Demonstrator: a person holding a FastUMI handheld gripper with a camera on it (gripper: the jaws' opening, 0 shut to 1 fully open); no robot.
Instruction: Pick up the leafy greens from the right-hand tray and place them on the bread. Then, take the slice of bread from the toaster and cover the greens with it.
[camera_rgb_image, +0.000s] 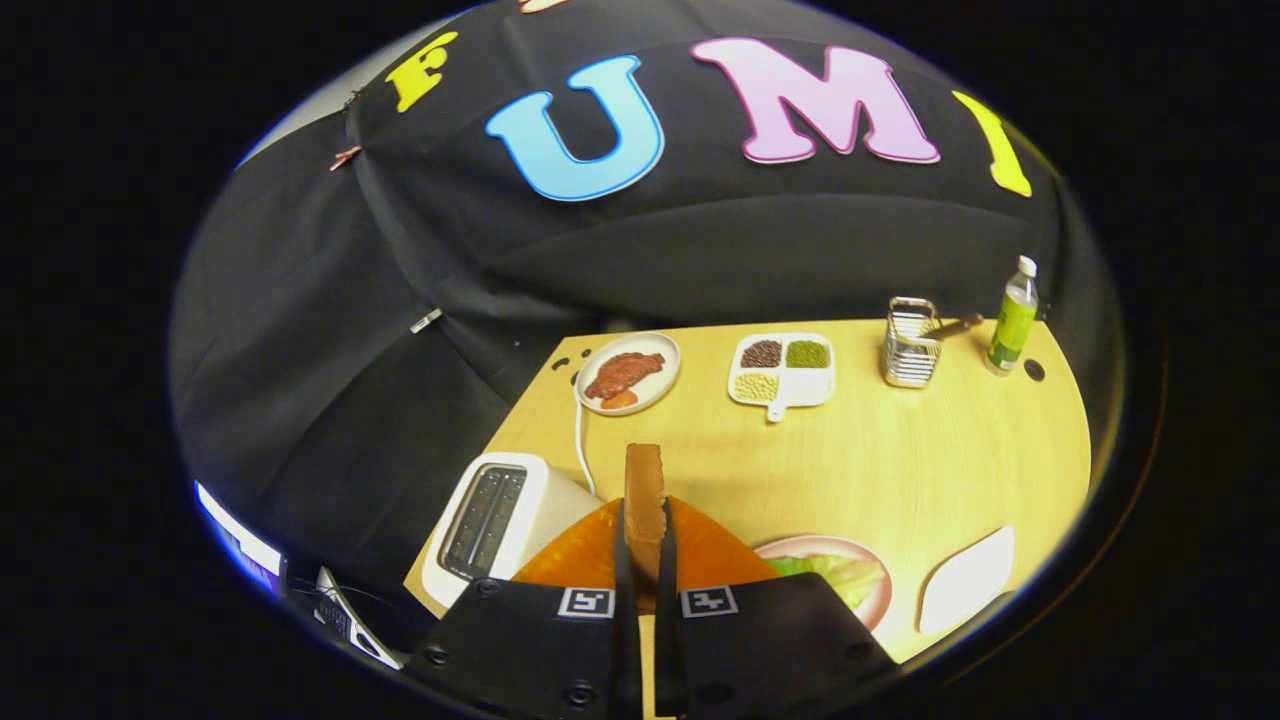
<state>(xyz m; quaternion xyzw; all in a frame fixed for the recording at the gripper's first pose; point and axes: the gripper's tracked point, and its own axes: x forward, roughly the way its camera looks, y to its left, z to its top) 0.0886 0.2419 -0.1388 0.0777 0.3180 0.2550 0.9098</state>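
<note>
The gripper (645, 545) clamps a slice of bread (644, 500) upright between its nearly closed fingers, above an orange plate (580, 555) on the desk (900, 470) — the toaster (495, 520) just to its left, the leafy greens (845, 578) in a pink dish (880, 600) to its right.

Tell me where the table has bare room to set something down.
The widest bare patch of table lies between the divided dish, wire rack and pink plate. It is crowded near the gripper, shut on the bread slice, with the toaster and orange plate close by.
</note>
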